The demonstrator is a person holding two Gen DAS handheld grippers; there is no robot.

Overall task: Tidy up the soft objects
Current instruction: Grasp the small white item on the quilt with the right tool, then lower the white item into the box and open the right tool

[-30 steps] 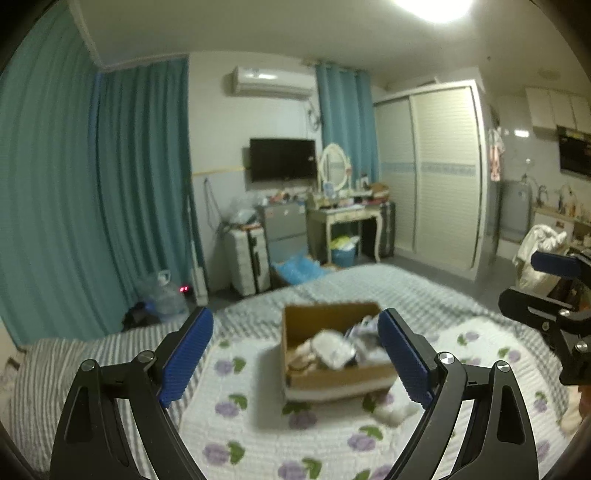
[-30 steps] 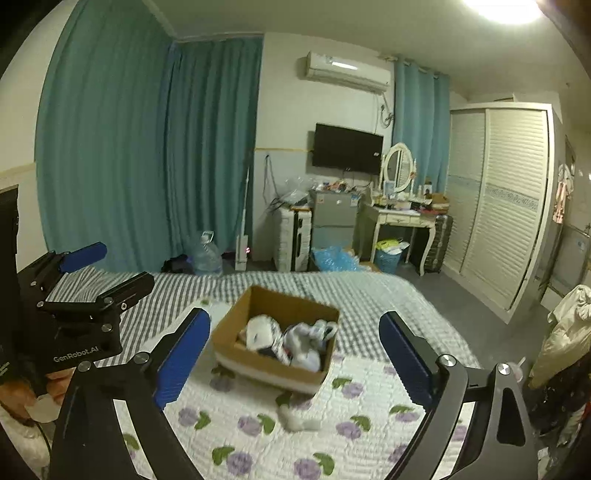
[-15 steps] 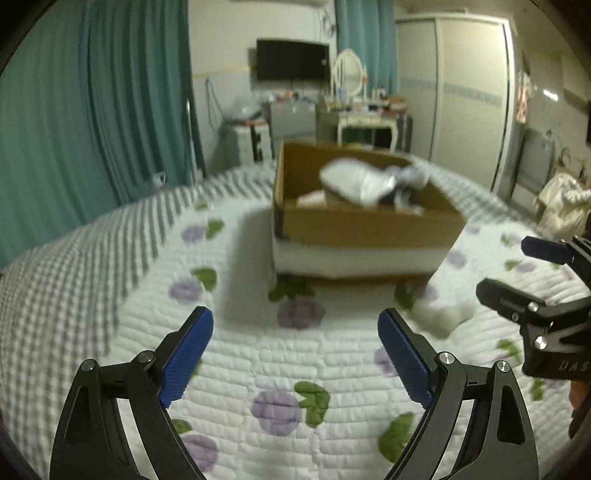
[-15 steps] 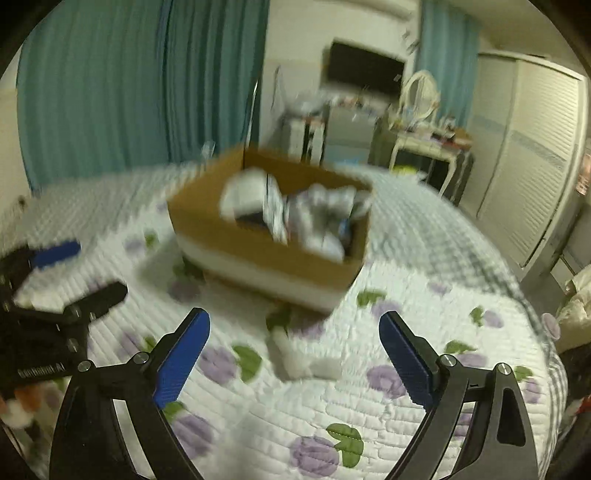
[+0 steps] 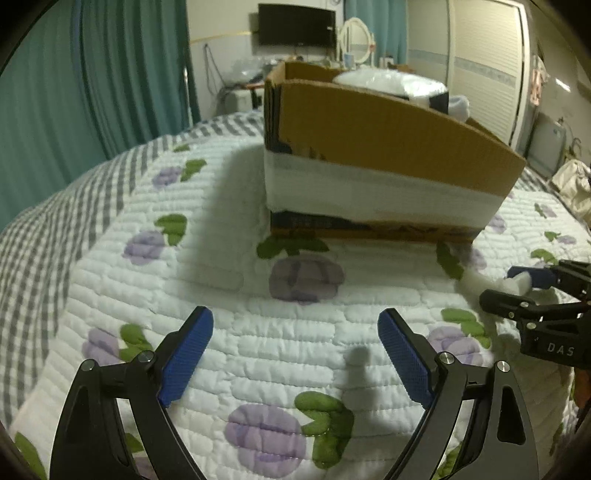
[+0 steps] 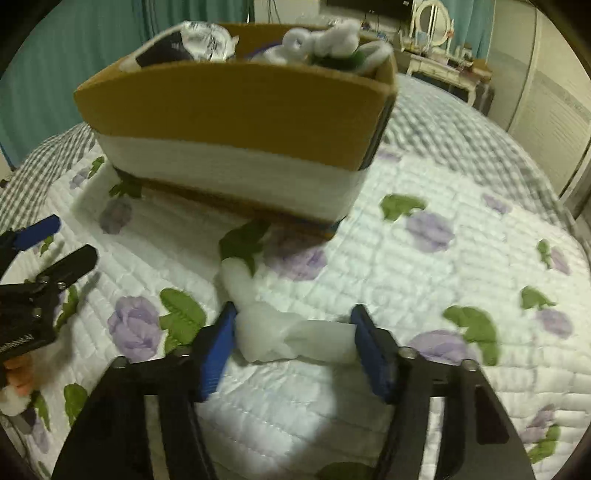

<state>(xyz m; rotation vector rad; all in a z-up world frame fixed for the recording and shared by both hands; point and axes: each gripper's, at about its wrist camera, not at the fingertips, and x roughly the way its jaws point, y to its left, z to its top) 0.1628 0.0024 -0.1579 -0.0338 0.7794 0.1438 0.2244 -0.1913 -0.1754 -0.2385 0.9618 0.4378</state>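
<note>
A white rolled sock (image 6: 295, 339) lies on the flowered quilt (image 6: 424, 280) in front of a cardboard box (image 6: 240, 99). My right gripper (image 6: 293, 345) is closing on it, and its blue pads touch both ends of the roll. The box holds several soft white and dark things (image 6: 325, 37). In the left wrist view the box (image 5: 388, 125) stands ahead, and my left gripper (image 5: 295, 354) hangs open over bare quilt with nothing between its fingers. At that view's right edge the right gripper (image 5: 498, 284) shows with the sock (image 5: 476, 280).
A grey checked blanket (image 5: 55, 206) covers the bed's left side. Teal curtains (image 5: 110, 74), a wall television (image 5: 295, 24), a dressing table (image 6: 439, 62) and a white wardrobe (image 5: 480, 62) stand beyond the bed. The left gripper (image 6: 70, 240) is low at the left.
Both grippers dropped toward the bed and tilted down, so the box looms larger. The right gripper's jaws narrowed from wide open onto the white sock. The left jaws kept their width.
</note>
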